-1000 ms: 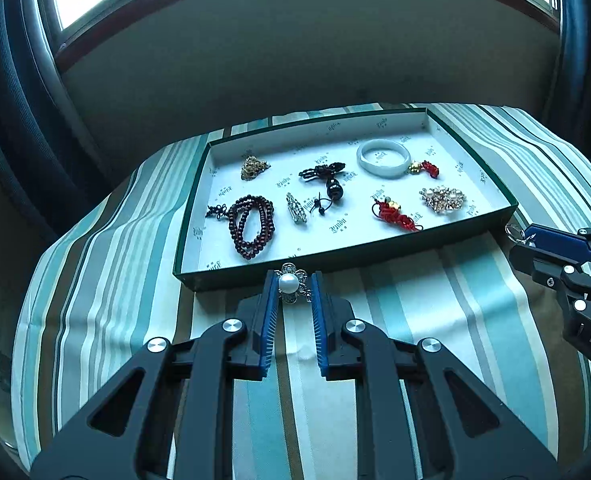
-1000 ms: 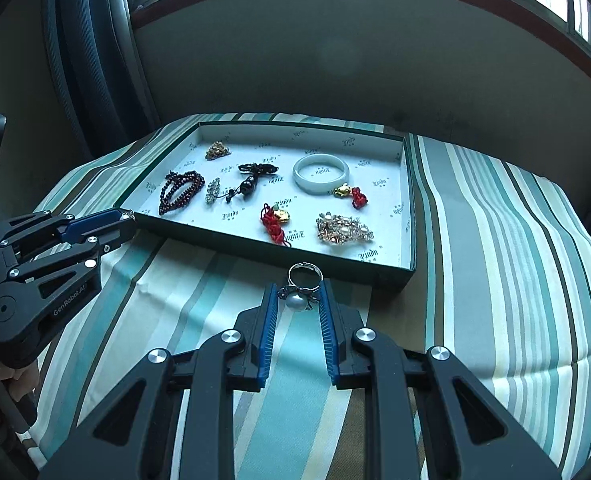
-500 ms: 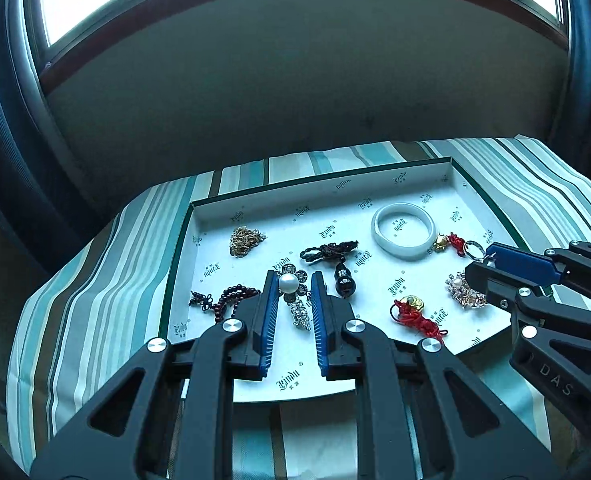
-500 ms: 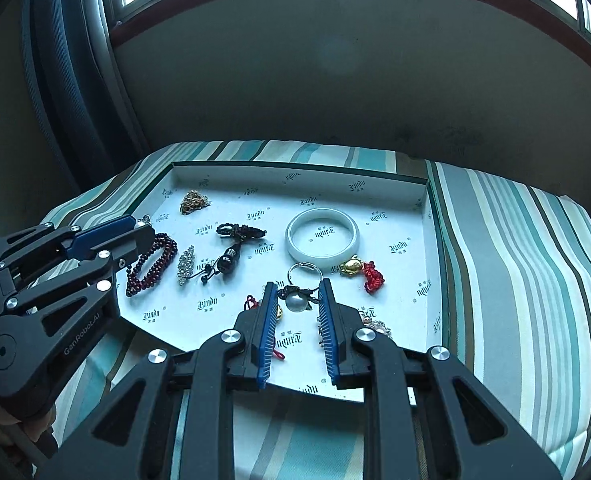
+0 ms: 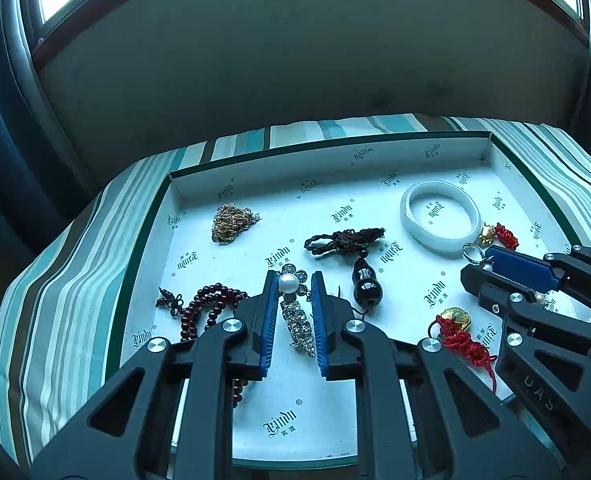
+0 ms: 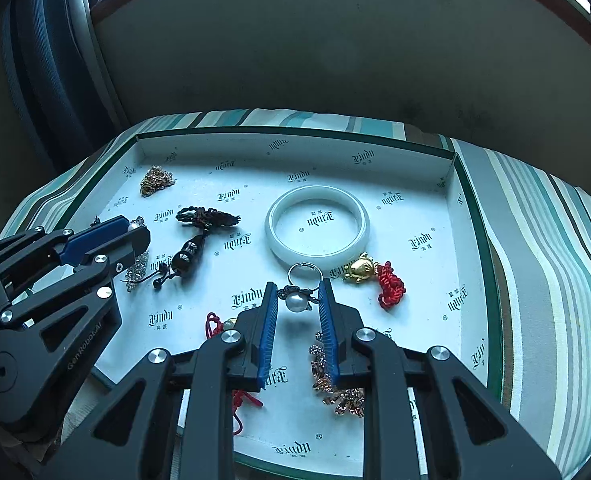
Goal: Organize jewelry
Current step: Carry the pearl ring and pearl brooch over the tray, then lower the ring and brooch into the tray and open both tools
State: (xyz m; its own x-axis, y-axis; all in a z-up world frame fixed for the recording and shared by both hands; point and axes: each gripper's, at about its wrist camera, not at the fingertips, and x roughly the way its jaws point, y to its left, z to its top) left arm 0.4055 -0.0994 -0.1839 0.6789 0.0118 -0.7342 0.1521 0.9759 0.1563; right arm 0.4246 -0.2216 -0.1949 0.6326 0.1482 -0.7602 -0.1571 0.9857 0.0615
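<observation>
Holding a pearl-centred silver flower brooch (image 5: 290, 282) between its blue-padded jaws, the left gripper (image 5: 291, 292) hangs over the near-left part of the shallow white-lined, green-edged tray (image 5: 327, 148); whether the brooch touches the lining cannot be told. Judged purpose: carrying it to a free patch so pieces lie apart.

Clamping a silver ring with a grey pearl (image 6: 297, 300), the right gripper (image 6: 297, 304) hovers over the tray's near-centre, the ring's band pointing away, just short of the white jade-like bangle (image 6: 317, 228).

Near row: a dark red bead bracelet (image 5: 209, 308) at left, a rhinestone bar clip (image 5: 297, 326) directly under the left jaws, a gold charm on red knotted cord (image 5: 455, 330), and a gold rhinestone cluster (image 6: 335, 384) beneath the right jaws. Risk: either piece could be dropped onto one already lying there.

Middle: a black bead pendant on braided dark cord (image 5: 365, 284), and a small gold turtle with red tassel (image 6: 375, 276) touching the bangle's near-right edge.

Far left: a heaped gold chain (image 5: 231, 222), well apart. The far-right tray floor is bare, probably the better drop spot. The tray rests on a teal-striped cloth (image 6: 535, 220).
</observation>
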